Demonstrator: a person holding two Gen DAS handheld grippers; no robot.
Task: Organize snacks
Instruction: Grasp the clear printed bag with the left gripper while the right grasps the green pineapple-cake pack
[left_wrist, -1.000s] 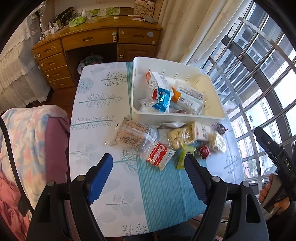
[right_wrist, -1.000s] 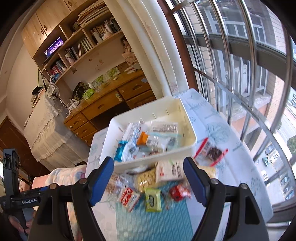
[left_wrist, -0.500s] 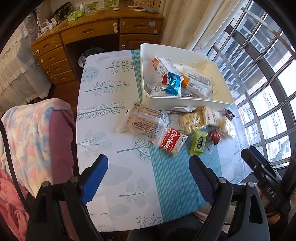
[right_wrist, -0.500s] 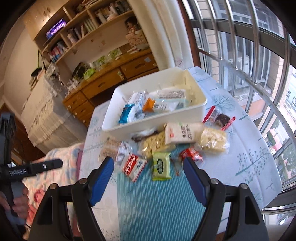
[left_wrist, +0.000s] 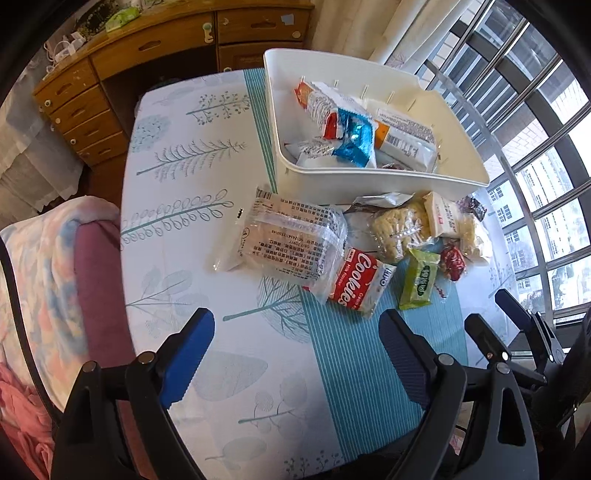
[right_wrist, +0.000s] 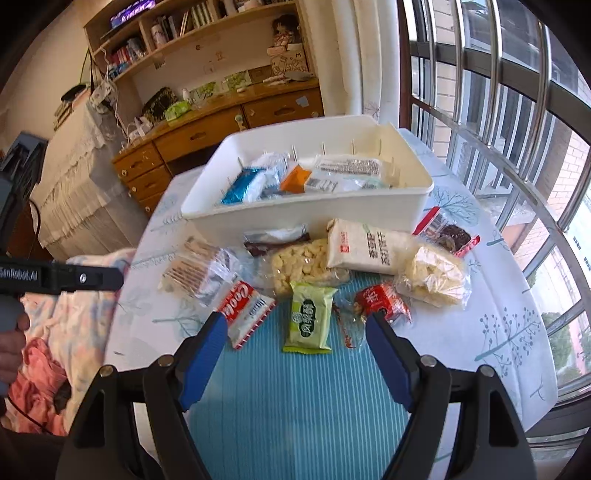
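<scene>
Two claws, left claw (left_wrist: 297, 343) and right claw (right_wrist: 295, 345), hang spread wide and empty, now lower and nearer the loose snacks than a second ago. The green packet (right_wrist: 309, 318) lies between right fingers; bare desk (left_wrist: 207, 236) stretches leftward beside the white bin (right_wrist: 306, 216).

1. Red-and-white snack packet (left_wrist: 357, 282): "Cookies" in white script; small "Milk Flavour" alongside.
2. Left claw's black arm (right_wrist: 61, 277), right wrist view: "GenRobot.AI", first letter cut off.
3. Other wrappers: print too small to make out.
</scene>
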